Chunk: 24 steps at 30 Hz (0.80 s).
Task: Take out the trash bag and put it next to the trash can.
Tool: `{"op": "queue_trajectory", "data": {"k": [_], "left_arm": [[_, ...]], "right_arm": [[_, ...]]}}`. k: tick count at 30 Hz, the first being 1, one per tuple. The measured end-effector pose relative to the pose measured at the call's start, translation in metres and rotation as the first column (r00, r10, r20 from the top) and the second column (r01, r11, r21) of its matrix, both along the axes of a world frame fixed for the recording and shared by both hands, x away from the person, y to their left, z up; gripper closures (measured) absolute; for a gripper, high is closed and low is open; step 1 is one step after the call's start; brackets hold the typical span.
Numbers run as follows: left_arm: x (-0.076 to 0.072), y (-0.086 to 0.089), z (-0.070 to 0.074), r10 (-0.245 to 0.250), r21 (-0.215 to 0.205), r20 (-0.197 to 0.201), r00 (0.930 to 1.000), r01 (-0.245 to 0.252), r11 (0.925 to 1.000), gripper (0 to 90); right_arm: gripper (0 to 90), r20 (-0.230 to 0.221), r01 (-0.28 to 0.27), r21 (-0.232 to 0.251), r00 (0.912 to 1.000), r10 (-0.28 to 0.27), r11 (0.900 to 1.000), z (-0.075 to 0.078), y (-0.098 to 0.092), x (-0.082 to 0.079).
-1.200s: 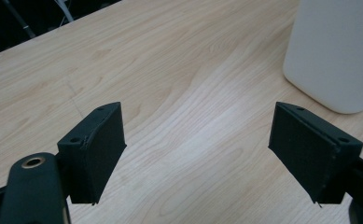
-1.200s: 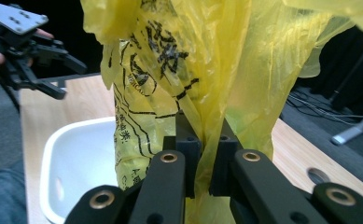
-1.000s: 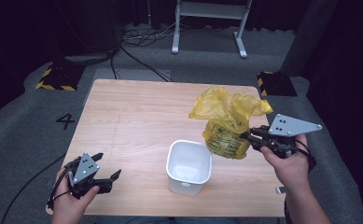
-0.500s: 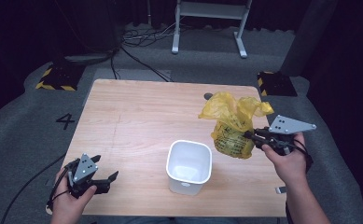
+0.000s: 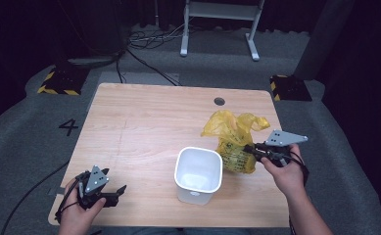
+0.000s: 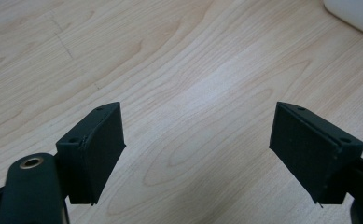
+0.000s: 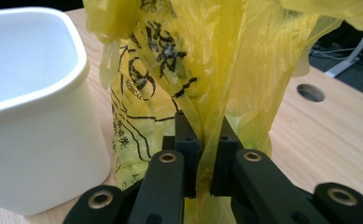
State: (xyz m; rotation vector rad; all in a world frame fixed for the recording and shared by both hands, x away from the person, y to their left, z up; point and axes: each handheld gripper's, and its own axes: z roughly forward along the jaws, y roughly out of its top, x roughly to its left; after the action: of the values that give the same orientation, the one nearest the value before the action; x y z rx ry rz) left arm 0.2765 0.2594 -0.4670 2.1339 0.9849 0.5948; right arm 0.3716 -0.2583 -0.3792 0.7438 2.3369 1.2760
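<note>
A wooden table (image 5: pixel 144 122) seen from above, with a person's hands entering from the bottom edge. Right of centre in the frame, the right gripper (image 5: pixel 250 149) has its jaws pinched tight on a fold of a crumpled yellow plastic bag (image 5: pixel 233 139) with black printing, which touches the tabletop. In the right gripper view, the thin plastic is squeezed between the two black jaws. Just left of the bag, low in the centre, stands an open white plastic bin (image 5: pixel 198 175), upright; its inside looks bare white. In the lower left corner, the left gripper (image 5: pixel 120 190) sits at the table's near edge, jaws spread wide with nothing between them.
</note>
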Motion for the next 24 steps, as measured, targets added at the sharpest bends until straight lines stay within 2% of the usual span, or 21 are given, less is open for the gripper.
{"op": "queue_trajectory", "data": {"k": [6,11,13,18,21,24], "left_arm": [[0.0,0.001,-0.001,0.003,0.0,-0.004,1.0,-0.003,1.0,17.4],[0.0,0.001,-0.003,0.005,-0.005,-0.014,0.9999,-0.005,1.0,17.4],[0.001,0.0,-0.004,-0.002,0.0,-0.016,0.9999,0.002,1.0,17.5],[0.001,-0.001,-0.003,0.001,-0.009,-0.013,0.9999,-0.001,1.0,17.5],[0.0,0.0,-0.002,0.004,-0.018,-0.011,0.9999,-0.005,0.9998,17.5],[0.0,0.0,-0.001,0.001,-0.017,-0.007,1.0,-0.001,0.9998,17.4]], "right_arm": [[84.3,-0.025,-0.017,-0.014,0.9996,0.016,1.0,-0.018,0.011,0.005],[80.6,-0.054,-0.013,-0.013,0.9985,0.012,1.0,-0.034,0.01,0.006],[73.7,-0.061,-0.011,-0.005,0.9981,0.011,1.0,-0.038,0.008,0.004],[45.2,-0.046,0.03,0.008,0.9985,-0.03,1.0,-0.037,0.001,0.0],[36.1,-0.04,0.053,0.017,0.9979,-0.052,0.998,-0.034,-0.004,-0.005],[31.9,-0.03,0.056,0.027,0.998,-0.055,0.998,-0.028,-0.009,-0.012]]}}
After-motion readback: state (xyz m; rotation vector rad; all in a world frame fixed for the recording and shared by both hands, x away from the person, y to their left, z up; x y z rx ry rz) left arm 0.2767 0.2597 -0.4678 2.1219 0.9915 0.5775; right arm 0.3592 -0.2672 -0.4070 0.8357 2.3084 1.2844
